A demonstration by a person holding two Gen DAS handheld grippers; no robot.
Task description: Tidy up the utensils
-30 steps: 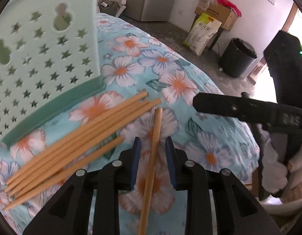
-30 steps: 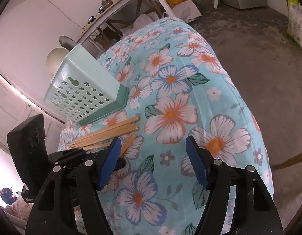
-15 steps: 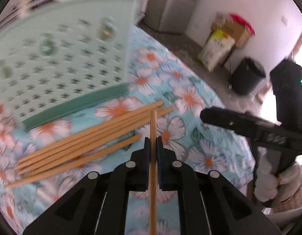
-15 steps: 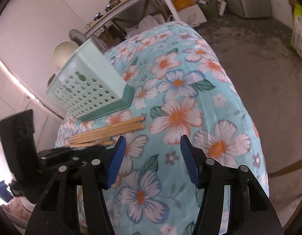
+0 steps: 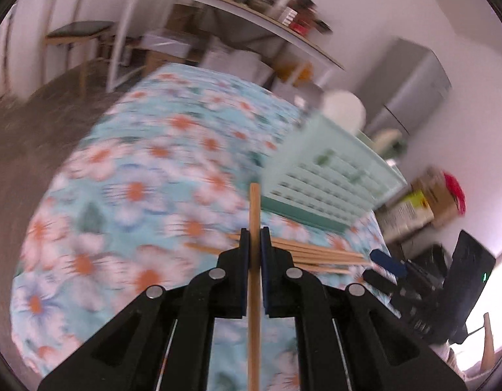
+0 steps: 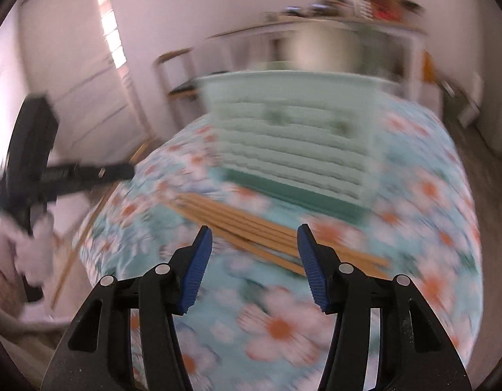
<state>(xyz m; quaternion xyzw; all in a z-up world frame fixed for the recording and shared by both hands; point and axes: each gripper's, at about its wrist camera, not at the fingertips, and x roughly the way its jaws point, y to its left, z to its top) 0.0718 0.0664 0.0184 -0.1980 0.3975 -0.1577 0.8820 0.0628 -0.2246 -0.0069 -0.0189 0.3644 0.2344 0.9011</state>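
A single chopstick (image 5: 253,260) is being gripped by the left gripper (image 5: 254,244), whose fingers are being pressed shut on it; the stick is being held pointing toward twelve o'clock above the flowered counter (image 5: 137,195). At three o'clock of it, the remaining chopsticks (image 6: 251,224) are being left lying in a bundle, just before the mint basket (image 6: 296,143). The right gripper (image 6: 254,254) is being held with fingers apart, nothing between them, over that bundle.
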